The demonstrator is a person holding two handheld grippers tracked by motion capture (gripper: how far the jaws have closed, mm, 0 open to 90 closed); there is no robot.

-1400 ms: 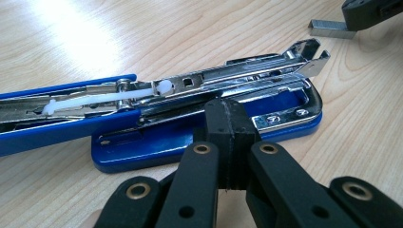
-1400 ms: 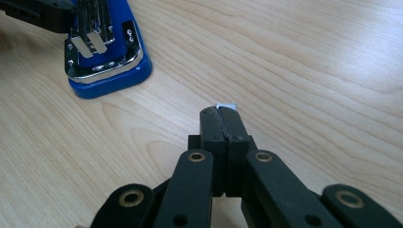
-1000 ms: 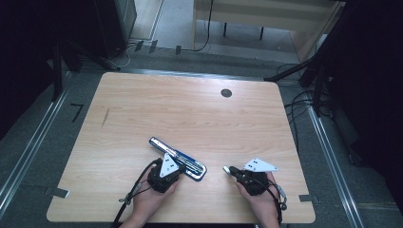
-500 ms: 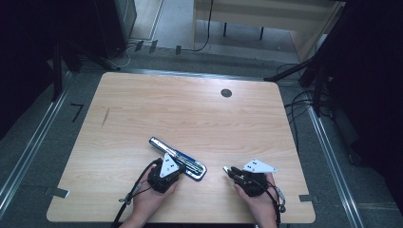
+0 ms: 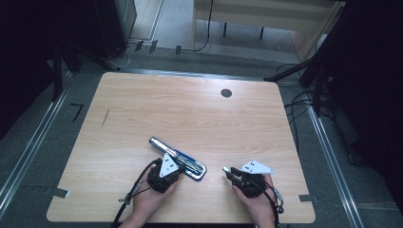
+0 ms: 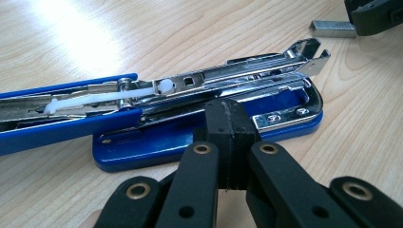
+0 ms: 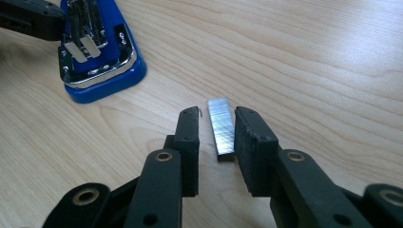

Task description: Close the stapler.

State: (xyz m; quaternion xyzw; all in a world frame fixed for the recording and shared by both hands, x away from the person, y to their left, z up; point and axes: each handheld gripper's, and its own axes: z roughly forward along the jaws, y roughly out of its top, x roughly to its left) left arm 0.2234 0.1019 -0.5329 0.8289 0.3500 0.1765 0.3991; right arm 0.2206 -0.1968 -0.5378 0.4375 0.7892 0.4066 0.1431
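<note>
Two handheld black two-jaw grippers work low on a light wood-grain table [image 5: 190, 114]. Left gripper [image 6: 227, 124]: jaws pressed together, nothing between them, tips resting against the near side of a blue-and-chrome stapler [image 6: 199, 109], at its blue base. In the high view the left gripper [image 5: 167, 167] sits at the stapler [image 5: 178, 159] midsection, stapler lying diagonal near the table's front centre. Stapler is flipped open: blue top arm swung back flat, chrome staple channel exposed with a white plastic pusher visible inside; metal anvil plate at the front of the base. Small embossed marks on the anvil plate, too small to read; no brand readable anywhere. Right gripper [image 7: 216, 124]: jaws narrowly apart, straddling a short silver strip of staples [image 7: 222, 126]; strip lies flat on the wood, close to the right-hand jaw, contact unclear, a gap on the other side, so not clamped. The strip [image 6: 332, 27] shows beyond the stapler's front end in the left gripper view, by the right gripper's black tip. High view: right gripper [image 5: 229, 171] just right of the stapler's front, apart from it. Small dark round hole [image 5: 226, 93] at the table's far side. Floor has a mark reading like "7" left of the table.
</note>
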